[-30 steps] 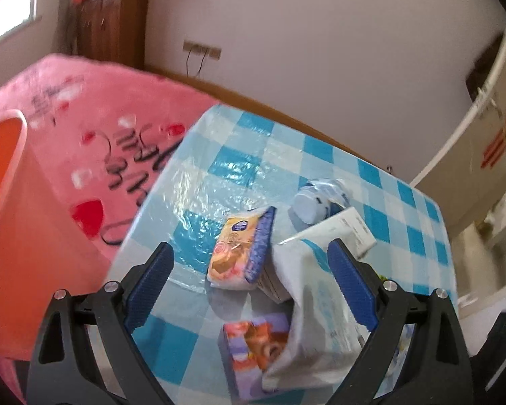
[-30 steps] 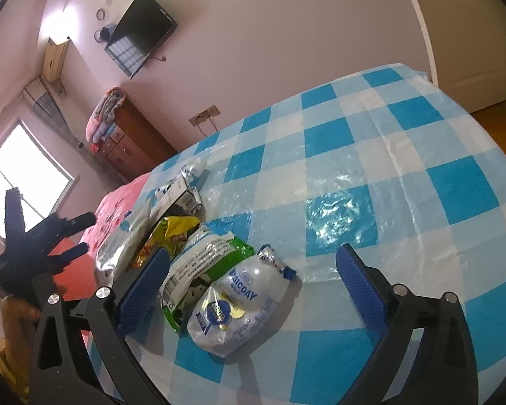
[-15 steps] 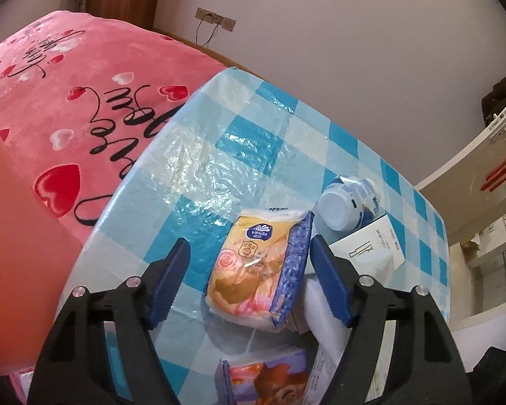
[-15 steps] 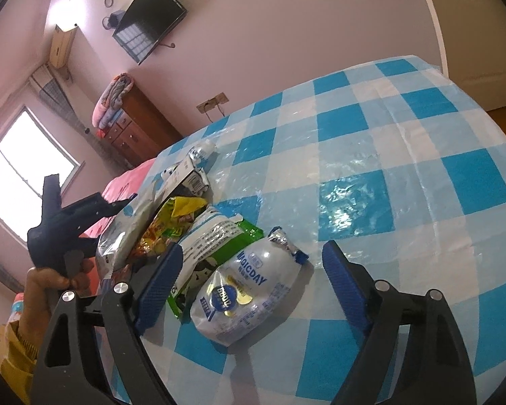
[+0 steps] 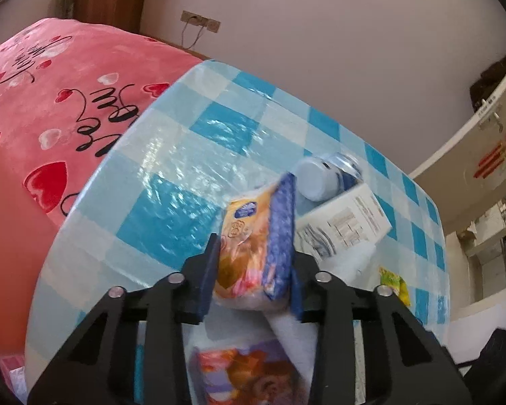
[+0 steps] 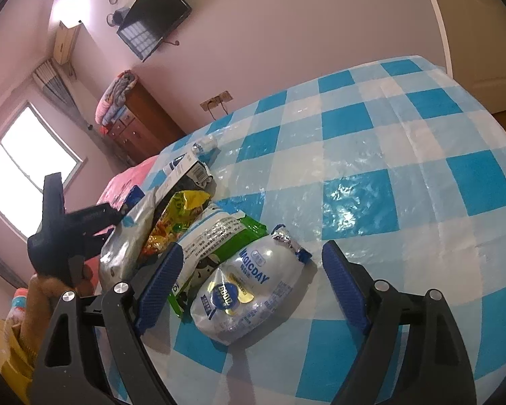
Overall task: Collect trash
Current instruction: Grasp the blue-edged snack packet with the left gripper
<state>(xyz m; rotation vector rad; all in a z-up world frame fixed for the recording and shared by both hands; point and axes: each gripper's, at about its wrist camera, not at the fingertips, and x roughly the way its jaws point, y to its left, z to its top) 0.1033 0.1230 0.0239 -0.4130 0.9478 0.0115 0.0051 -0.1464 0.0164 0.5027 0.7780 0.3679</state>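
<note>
Where the checked table (image 5: pixel 172 155) carries its heap of litter, the tissue pack (image 5: pixel 256 246), yellow with a blue side, sits pinched between the blue pads of the left gripper (image 5: pixel 253 270), whose jaws have just been closing onto it.

Around it, left wrist view:
- white carton (image 5: pixel 344 226), at 2 o'clock of the pack, touching it.
- pale blue bottle (image 5: pixel 324 179), lying on its side at 1 o'clock, against the carton.
- purple pack (image 5: pixel 249 374), at 6 o'clock, under the jaws; blurred.
- white bag (image 5: pixel 297 334), between purple pack and carton.
- pink blanket (image 5: pixel 50 84), at 10 o'clock, beyond the table's edge.

Right wrist view:
- right gripper (image 6: pixel 249 287), jaws wide, holding nothing, hanging over the wrappers.
- silver pouch (image 6: pixel 246 290), between the jaws, lying flat, apart from both pads.
- green-and-white wrapper (image 6: pixel 216 239), at 10 o'clock of the pouch, tucked partly beneath it, near the left pad.
- yellow snack bag (image 6: pixel 178 212), further along at 10 o'clock.
- a hand (image 6: pixel 47 290) grasping the other gripper's black handle, at 9 o'clock.
</note>
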